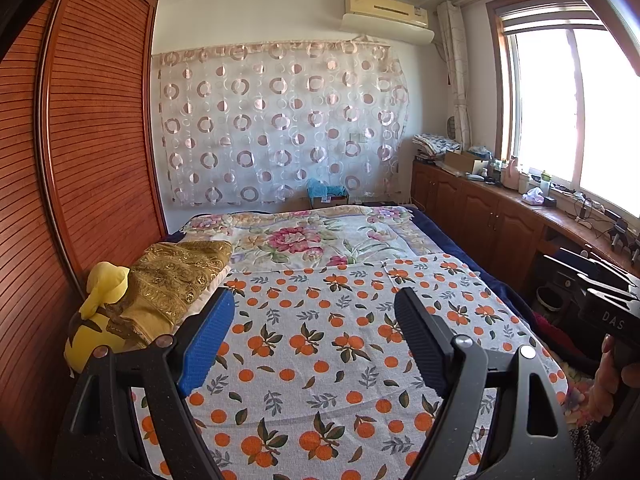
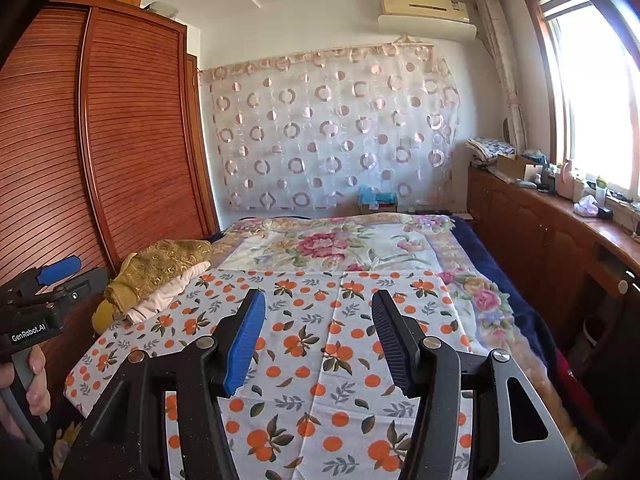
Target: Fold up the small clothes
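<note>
Task status: not started, as far as the two views show. No garment is held, and no folded small garment is visible on the working surface.

Left gripper: jaws spread wide, nothing between them. It hangs above the near half of the bed, pointing toward the far wall.

Right gripper: jaws likewise spread wide and empty, held above the same area. Each gripper appears at the edge of the other's view, so the two sit side by side.

Working surface: an orange-print cloth lies flat over the near part of the bed, with a floral cover beyond it. Whether the orange-print cloth is itself an item to fold or only a spread cannot be told.

Candidate task items: a small pile at the far left of the bed, beside the wardrobe. It consists of a gold patterned fabric on top of a pale pink cloth, with a yellow item at the near-left end. The pile looks loosely stacked, not neatly folded. All folding remains to be done.

Containers: a cardboard box stands on the tabletop under the window at the right; its contents are not visible. A second box at the far end of the bed holds something blue, too small to identify.
</note>
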Motion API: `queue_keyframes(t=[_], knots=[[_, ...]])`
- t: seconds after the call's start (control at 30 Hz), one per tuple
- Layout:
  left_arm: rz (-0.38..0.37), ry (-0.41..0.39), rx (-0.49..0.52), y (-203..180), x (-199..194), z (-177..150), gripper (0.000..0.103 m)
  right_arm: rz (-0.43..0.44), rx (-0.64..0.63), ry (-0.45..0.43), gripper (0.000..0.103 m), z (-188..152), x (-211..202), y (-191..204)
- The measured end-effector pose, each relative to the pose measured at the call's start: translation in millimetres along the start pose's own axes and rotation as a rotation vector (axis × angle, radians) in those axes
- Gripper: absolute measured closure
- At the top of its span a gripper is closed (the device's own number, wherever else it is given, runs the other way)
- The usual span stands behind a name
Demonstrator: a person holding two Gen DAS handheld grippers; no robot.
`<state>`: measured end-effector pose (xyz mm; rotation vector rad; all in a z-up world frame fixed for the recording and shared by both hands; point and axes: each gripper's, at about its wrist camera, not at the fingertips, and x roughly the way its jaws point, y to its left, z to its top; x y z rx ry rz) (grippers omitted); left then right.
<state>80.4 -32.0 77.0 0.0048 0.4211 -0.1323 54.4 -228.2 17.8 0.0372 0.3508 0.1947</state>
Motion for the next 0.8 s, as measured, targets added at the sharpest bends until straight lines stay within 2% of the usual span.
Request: queue_keyframes(t=[0.8], knots=[[0.000,-0.003,0.002,0.5,0.0,-3.8,0.020,0.000,-0.004,-0.004,0.045,-2.3,-0.7,0.6]])
